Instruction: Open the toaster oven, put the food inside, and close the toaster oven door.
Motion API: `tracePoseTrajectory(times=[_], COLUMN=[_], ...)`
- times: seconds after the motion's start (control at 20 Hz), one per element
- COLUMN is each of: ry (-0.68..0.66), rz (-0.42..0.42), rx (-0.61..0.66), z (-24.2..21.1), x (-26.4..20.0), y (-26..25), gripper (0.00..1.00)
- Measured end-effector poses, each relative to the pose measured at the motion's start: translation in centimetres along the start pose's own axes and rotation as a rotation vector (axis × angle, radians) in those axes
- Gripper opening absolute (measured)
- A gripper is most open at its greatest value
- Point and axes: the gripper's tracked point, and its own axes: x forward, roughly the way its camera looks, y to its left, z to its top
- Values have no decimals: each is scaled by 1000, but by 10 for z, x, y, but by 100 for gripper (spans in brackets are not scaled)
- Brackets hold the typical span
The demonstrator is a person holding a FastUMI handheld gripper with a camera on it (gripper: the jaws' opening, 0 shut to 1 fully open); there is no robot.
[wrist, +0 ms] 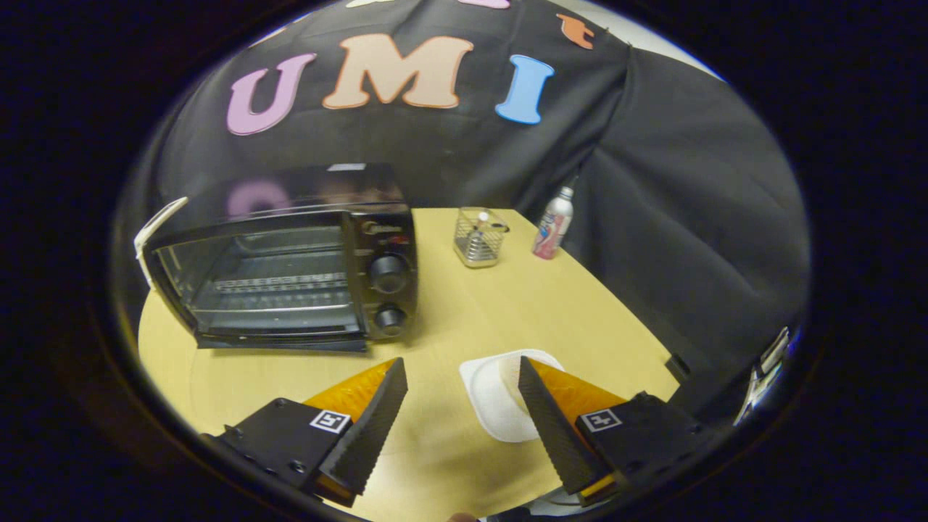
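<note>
A black toaster oven (290,268) with two knobs on its right side stands on the wooden table (464,304), ahead of my left finger. Its glass door looks upright against the front, and the wire rack shows through it. A white dish (496,399) lies on the table close in, partly behind my right finger; something pale and round seems to rest on it, but I cannot make it out. My gripper (461,362) hovers over the table with its fingers wide apart and nothing between them.
A small wire basket (480,237) and a spray bottle (553,223) stand at the table's far side, right of the oven. Something white (156,225) pokes out behind the oven's left corner. Black cloth closes off the back and the right.
</note>
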Motion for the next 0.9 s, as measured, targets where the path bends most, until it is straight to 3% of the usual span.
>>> tracePoseTrajectory(times=[0.15,0.45,0.9], ry=[70,176,292], rz=[-58,-99,-31], rx=[48,93,107], z=[-18,-56,-90], x=[24,66,106], y=[-31,-71,-72], gripper=[99,99,99])
